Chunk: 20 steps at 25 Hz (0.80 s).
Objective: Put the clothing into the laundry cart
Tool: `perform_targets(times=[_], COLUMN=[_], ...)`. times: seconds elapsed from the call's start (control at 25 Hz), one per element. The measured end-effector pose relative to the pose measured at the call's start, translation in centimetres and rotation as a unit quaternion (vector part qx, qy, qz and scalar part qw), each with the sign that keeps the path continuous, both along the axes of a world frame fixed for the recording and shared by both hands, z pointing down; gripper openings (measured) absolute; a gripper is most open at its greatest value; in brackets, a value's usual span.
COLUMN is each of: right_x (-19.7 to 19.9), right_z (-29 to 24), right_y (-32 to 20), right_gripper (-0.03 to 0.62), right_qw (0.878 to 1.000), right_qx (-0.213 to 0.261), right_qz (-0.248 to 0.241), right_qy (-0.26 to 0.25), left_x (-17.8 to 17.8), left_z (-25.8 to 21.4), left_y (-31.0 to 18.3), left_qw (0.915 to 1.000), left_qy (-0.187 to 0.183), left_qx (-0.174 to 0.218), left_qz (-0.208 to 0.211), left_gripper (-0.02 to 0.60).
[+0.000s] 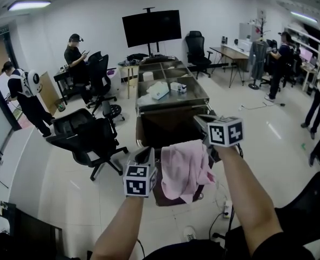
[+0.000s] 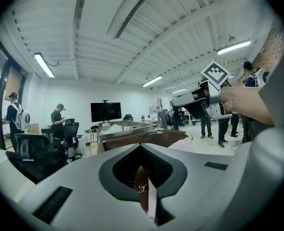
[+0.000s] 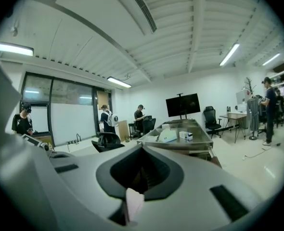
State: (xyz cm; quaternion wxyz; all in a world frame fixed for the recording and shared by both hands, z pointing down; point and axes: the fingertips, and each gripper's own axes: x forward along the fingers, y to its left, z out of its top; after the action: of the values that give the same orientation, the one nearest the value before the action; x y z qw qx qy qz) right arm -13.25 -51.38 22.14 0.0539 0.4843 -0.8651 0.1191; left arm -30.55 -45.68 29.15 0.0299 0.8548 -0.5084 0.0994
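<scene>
A pink garment (image 1: 183, 169) hangs between my two grippers, over the near edge of the brown fabric laundry cart (image 1: 168, 128). My left gripper (image 1: 148, 158) holds its left side, and in the left gripper view a thin fold of pink cloth (image 2: 152, 203) sits pinched in the shut jaws. My right gripper (image 1: 208, 138) holds the right side higher up, with a pink fold (image 3: 133, 202) caught between its shut jaws. The left gripper view also shows the right gripper (image 2: 176, 101) above the cart's rim (image 2: 168, 137).
A steel table (image 1: 173, 99) with a white cloth and small boxes stands just behind the cart. Black office chairs (image 1: 87, 134) are at the left. Several people stand around the room's edges. A power strip (image 1: 226, 208) and cables lie on the floor by my right foot.
</scene>
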Motion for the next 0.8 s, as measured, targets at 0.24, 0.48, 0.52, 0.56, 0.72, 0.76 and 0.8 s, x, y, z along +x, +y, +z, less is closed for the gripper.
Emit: perform_targets(times=[0.24, 0.48, 0.52, 0.56, 0.72, 0.76, 0.8], right_x=[-0.1, -0.4, -0.3, -0.2, 0.9, 1.1, 1.4], right_z=[0.4, 4.2, 5.0, 5.7, 7.4, 7.7, 7.9], right_y=[8.9, 15.9, 16.5, 17.1, 18.5, 18.7, 18.8], right_gripper=[0.006, 0.006, 0.006, 0.006, 0.006, 0.006, 0.006], right_qw=[0.999, 0.998, 0.998, 0.998, 0.997, 0.997, 0.996], right_qx=[0.034, 0.02, 0.015, 0.009, -0.008, -0.011, -0.013], right_qz=[0.026, 0.056, 0.061, 0.067, 0.08, 0.081, 0.082], right_qy=[-0.018, -0.007, -0.003, -0.001, -0.009, -0.012, -0.016], left_x=[-1.0, -0.7, -0.5, -0.3, 0.6, 0.8, 1.0], left_z=[1.2, 3.0, 3.3, 3.6, 4.1, 4.1, 3.9], left_y=[4.9, 8.7, 9.1, 9.5, 10.2, 10.2, 10.3], left_qw=[0.9993, 0.9975, 0.9971, 0.9968, 0.9961, 0.9961, 0.9961], left_qy=[0.012, 0.02, 0.019, 0.018, 0.015, 0.016, 0.017], left_qx=[-0.007, -0.021, -0.024, -0.027, -0.031, -0.031, -0.031], left_qz=[0.034, 0.065, 0.069, 0.073, 0.081, 0.081, 0.08], left_gripper=[0.0, 0.0, 0.0, 0.0, 0.0, 0.0, 0.0])
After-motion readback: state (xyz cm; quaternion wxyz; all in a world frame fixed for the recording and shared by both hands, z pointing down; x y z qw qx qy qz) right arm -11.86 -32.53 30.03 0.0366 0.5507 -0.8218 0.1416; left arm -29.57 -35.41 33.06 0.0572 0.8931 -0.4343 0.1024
